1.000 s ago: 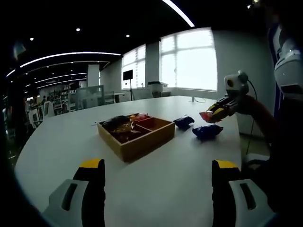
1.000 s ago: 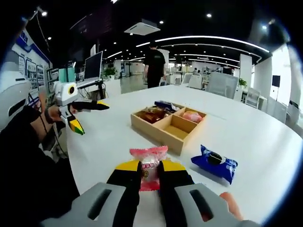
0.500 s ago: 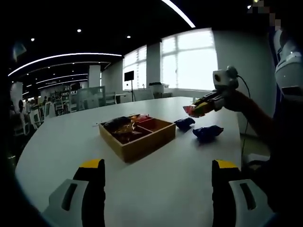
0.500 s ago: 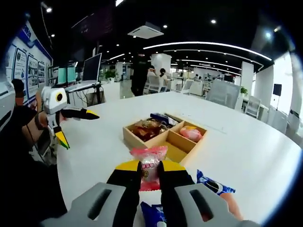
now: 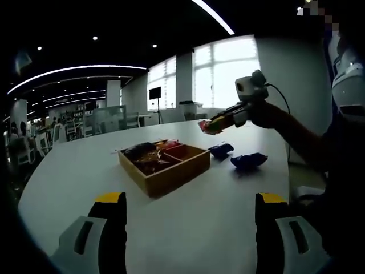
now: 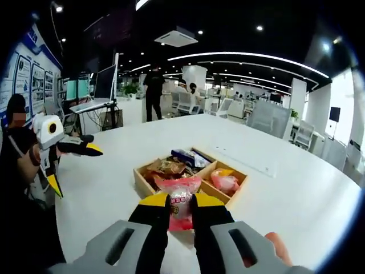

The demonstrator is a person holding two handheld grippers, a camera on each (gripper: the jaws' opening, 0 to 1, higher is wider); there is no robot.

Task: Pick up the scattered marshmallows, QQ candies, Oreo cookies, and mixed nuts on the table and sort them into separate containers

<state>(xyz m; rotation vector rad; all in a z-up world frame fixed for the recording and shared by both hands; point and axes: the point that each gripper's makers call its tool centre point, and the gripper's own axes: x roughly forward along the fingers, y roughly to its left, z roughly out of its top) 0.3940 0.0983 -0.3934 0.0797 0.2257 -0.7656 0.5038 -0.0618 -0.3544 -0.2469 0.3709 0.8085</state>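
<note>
Above wooden tray (image 6: 142,181) | right tongs (image 6: 181,204) pinching pink packet (image 6: 180,201) | left tongs (image 5: 191,201) spread wide

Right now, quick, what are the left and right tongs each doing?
Left tongs: open, jaws wide apart, holding nothing.
Right tongs: shut on a pink plastic-wrapped marshmallow packet, held above the wooden divided tray.

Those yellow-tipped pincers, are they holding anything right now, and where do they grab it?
The right gripper pinches a pink marshmallow packet by its lower half. The left gripper is open and holds nothing.
</note>
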